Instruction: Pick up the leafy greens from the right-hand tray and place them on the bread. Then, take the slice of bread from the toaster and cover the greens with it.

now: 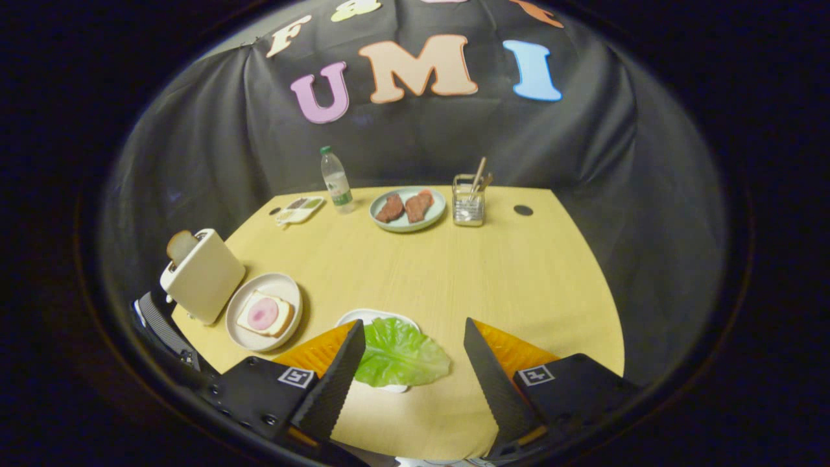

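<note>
Two fingers of the hand-held gripper (410,363) stood wide apart at the bottom centre of the frame, holding nothing. One leafy green (400,355) lay on its small tray (363,316) between them, nearer the left finger, its long axis running left to right. Further left, the bread (264,314) on its plate (285,285) waited beside the toaster (202,275), on the table (454,272)

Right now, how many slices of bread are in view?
2. One slice of bread stands in the toaster; one bread slice with a pink round on it lies on the plate beside the toaster. The open gripper hovers at the leafy greens.
</note>
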A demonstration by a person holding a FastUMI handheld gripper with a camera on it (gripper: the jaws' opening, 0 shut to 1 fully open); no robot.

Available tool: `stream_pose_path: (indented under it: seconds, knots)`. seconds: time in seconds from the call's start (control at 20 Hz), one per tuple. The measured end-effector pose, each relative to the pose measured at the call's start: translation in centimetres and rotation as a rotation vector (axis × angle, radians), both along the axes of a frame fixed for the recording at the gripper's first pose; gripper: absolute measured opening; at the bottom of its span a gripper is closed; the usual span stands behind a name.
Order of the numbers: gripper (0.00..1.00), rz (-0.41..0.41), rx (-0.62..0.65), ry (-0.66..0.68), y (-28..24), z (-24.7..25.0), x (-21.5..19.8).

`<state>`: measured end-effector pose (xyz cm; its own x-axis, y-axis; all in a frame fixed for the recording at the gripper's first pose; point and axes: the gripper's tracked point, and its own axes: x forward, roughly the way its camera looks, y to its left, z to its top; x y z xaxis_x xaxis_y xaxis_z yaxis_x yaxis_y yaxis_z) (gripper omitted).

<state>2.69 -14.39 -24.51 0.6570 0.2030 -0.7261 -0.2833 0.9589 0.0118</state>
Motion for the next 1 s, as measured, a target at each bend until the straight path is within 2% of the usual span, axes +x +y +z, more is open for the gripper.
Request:
stream_pose_path:
  seconds: [0.4, 0.75, 1.0]
  knots:
    - [0.96, 0.026, 0.086, 0.321, -2.3, -7.8, -0.9]
    - [0.95, 0.018, 0.147, 0.487, -2.2, -11.6, -1.0]
    - [0.65, 0.019, 0.176, 0.523, -1.5, -12.6, -1.3]
